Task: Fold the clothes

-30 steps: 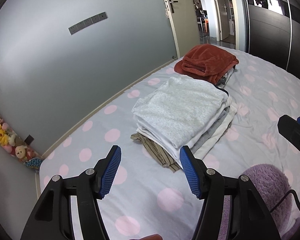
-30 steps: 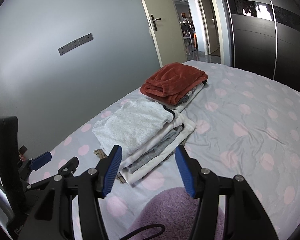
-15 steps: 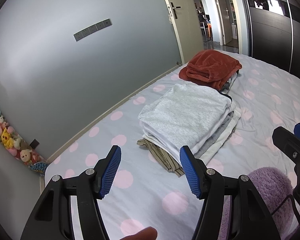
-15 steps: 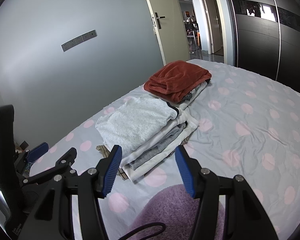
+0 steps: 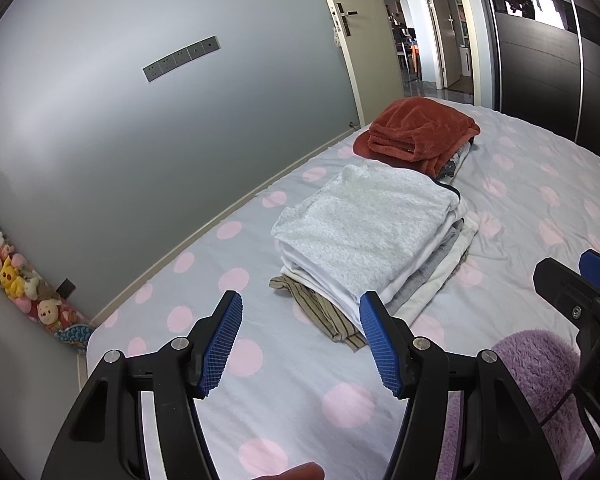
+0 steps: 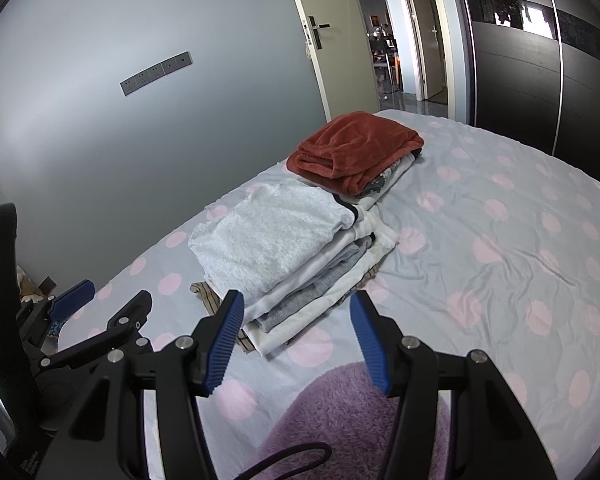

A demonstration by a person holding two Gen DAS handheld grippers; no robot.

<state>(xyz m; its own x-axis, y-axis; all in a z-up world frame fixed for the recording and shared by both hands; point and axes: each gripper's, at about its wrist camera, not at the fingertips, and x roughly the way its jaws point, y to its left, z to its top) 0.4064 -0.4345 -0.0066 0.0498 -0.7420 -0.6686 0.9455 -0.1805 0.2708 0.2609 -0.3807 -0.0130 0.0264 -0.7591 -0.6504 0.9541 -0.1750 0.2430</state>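
Pink-dotted pale grey bedsheet [image 5: 520, 184] covers the bed along a grey wall [image 5: 100, 120]. Nearest the grippers on it sits a stack of folded clothes [image 5: 364, 236] topped by a white fleecy garment, with a striped piece at the bottom. Just beyond, a second pile is capped by a rust-red fleece [image 6: 352, 148]. A purple fluffy garment [image 6: 340, 412] lies at the near edge. Both the left gripper [image 5: 300, 344] and right gripper [image 6: 296, 340] hover with jaws parted, gripping nothing.
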